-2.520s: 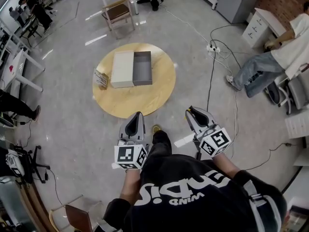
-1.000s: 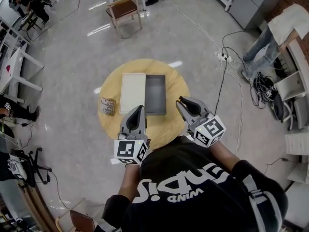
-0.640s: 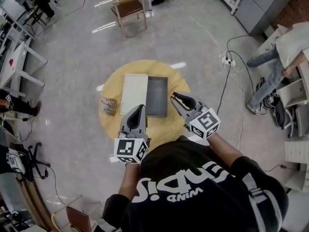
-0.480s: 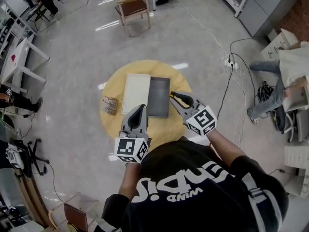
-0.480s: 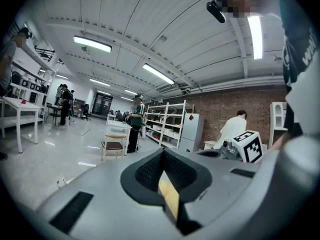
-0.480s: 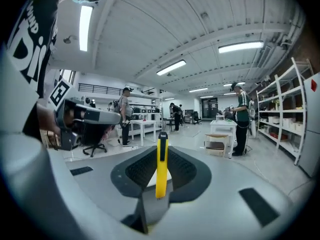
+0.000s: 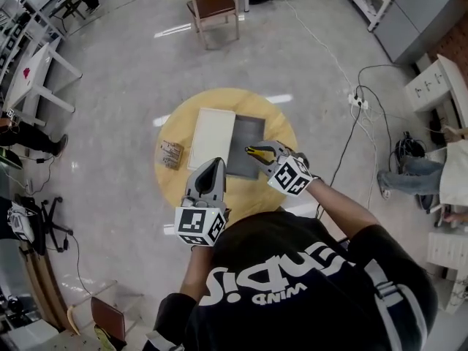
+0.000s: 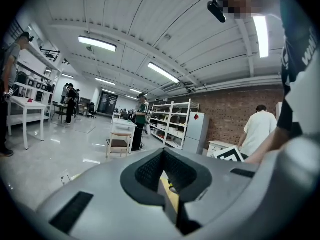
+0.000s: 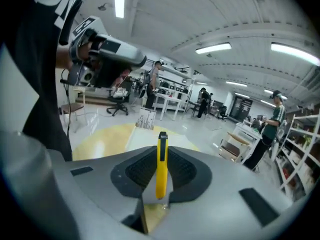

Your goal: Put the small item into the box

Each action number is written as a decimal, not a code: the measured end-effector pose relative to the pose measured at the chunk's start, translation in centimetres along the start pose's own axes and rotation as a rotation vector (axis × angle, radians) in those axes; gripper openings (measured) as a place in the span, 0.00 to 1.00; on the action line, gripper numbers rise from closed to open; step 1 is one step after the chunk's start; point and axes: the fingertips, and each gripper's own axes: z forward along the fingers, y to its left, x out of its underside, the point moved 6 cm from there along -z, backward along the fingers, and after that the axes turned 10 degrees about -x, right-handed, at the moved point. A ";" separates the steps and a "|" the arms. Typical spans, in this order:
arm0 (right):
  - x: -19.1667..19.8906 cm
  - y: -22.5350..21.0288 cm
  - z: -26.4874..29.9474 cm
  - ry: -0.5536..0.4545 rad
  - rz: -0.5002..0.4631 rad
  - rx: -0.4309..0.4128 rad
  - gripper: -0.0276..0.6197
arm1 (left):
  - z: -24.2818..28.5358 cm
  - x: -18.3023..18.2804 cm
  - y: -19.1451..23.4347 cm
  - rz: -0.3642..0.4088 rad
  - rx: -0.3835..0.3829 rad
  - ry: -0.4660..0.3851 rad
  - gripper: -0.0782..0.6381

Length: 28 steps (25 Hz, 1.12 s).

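The person is holding the right gripper [image 7: 260, 153] above the round wooden table [image 7: 175, 183], and its jaws are clenching the small item [image 9: 161, 165], a thin yellow piece with a black end. In the right gripper view this piece is standing upright between the two dark pads, and its black end is sticking out past them. In the head view the item is hanging over the near right part of the grey box [image 7: 245, 139], which is lying open on the table. I cannot tell how high above the box it is. The white lid [image 7: 211, 137] is lying flat just beside the box, touching its left side. A small printed pack [image 7: 172, 154] is lying apart from the lid, near the left edge of the table.

The left gripper [image 7: 215, 165] is hovering over the near edge of the table, in front of the lid. Its jaws are pressing together and nothing is sitting between them.

As I am judging it, the task is more than half done: the item is already grasped and brought over the box, and the box is open and ready. The inside of the box is looking empty where I can see it. What is remaining is to lower the item into the grey box, to open the right jaws and to take the gripper away
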 end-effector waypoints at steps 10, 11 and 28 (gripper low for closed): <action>3.4 0.9 5.5 0.198 -0.247 -0.204 0.13 | 0.1 0.5 0.7 -0.017 -0.034 0.019 0.12; 3.7 1.0 6.1 0.219 -0.277 -0.226 0.13 | 0.1 0.5 0.9 -0.018 -0.037 0.020 0.12; 8.3 1.3 11.9 0.497 -0.538 -0.512 0.13 | 0.4 0.7 2.7 -0.053 -0.099 0.030 0.12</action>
